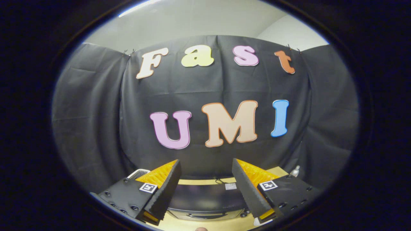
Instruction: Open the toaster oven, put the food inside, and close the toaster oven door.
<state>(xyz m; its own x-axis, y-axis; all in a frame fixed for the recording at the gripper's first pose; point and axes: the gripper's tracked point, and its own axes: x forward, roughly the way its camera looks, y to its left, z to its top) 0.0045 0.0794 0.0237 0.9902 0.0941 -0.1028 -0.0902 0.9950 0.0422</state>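
Observation:
My gripper (205, 166) is held high and level, open, with nothing between its fingers. Below and between the fingers lies the dark top of the toaster oven (205, 197), seen from above, with a curved handle or rim (205, 215) at its near edge. The oven stands on a light wooden table (199, 182). I cannot tell whether the door is open or shut. Just past the left finger a metal rack or tray edge (138, 172) peeks out. No food is visible.
The black cloth wall (96, 128) hangs close behind the table. A small pale bottle-like object (295, 171) stands by the right finger at the table's far corner. A pale rounded bit, maybe a fingertip (201, 228), shows at the bottom.

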